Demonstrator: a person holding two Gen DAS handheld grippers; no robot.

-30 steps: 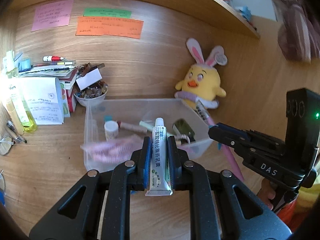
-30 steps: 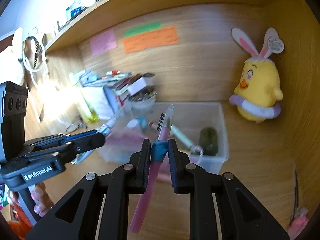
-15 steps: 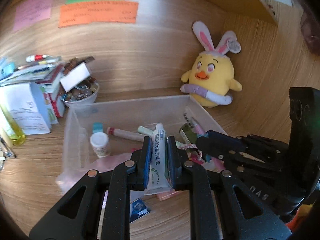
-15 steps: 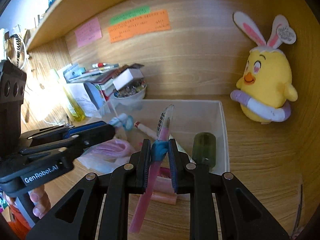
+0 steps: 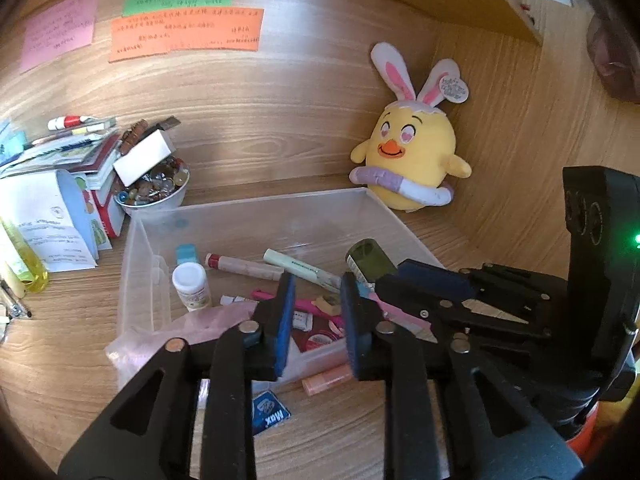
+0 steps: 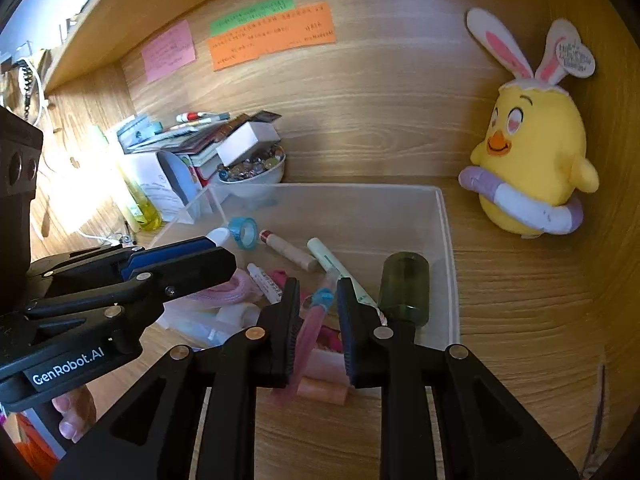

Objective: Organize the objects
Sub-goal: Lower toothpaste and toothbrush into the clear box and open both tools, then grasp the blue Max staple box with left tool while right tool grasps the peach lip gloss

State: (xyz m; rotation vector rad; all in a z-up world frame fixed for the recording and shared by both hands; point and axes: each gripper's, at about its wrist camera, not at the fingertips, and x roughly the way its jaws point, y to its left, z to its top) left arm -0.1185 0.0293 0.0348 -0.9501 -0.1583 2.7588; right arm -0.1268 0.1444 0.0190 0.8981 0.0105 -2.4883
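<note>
Both my grippers hang over the clear bin (image 5: 256, 216) on the wooden desk (image 5: 60, 360).
My left gripper (image 5: 316, 316), jaws just parted, holds nothing; my right gripper (image 6: 318, 316), likewise just loosened, has the pink pen (image 6: 310, 328) slipping between its pads above the bin's front edge.

Wooden desk (image 5: 72, 344), clear bin (image 5: 136, 280), plush chick (image 5: 412, 160)
</note>
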